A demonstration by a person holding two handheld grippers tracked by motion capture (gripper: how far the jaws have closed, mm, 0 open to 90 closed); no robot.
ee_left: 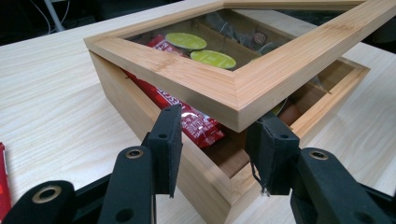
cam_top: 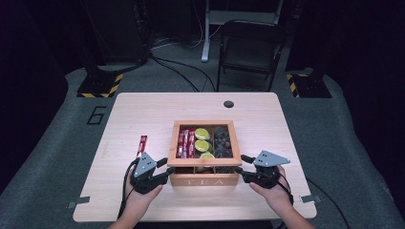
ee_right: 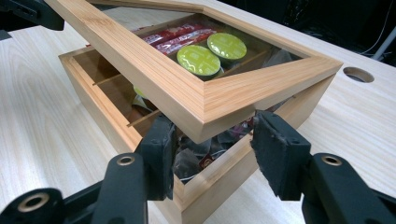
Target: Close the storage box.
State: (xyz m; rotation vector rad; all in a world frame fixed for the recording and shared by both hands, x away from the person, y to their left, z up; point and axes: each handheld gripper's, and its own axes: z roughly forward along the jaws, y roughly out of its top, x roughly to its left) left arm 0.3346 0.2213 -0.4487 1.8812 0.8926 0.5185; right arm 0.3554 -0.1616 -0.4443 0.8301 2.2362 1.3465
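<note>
Pale wood-grain tabletop (cam_top: 143,109) stands on grey carpet in a dark room. Near-left lies a red sachet (cam_top: 142,144). The left gripper (cam_top: 165,168) pinches the glass-paned bamboo lid (ee_left: 205,88), raised aslant over the square tea box (cam_top: 204,181) at near-centre. The right gripper (cam_top: 242,164) clamps the lid's other corner.

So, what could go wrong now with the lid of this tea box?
The lid sits raised over the tea box, a front corner between each claw's jaws; it may slip and slam. Left claw and right claw reach into the gap, so it could pinch them. A red packet pokes up under the rim and could get crushed.
</note>
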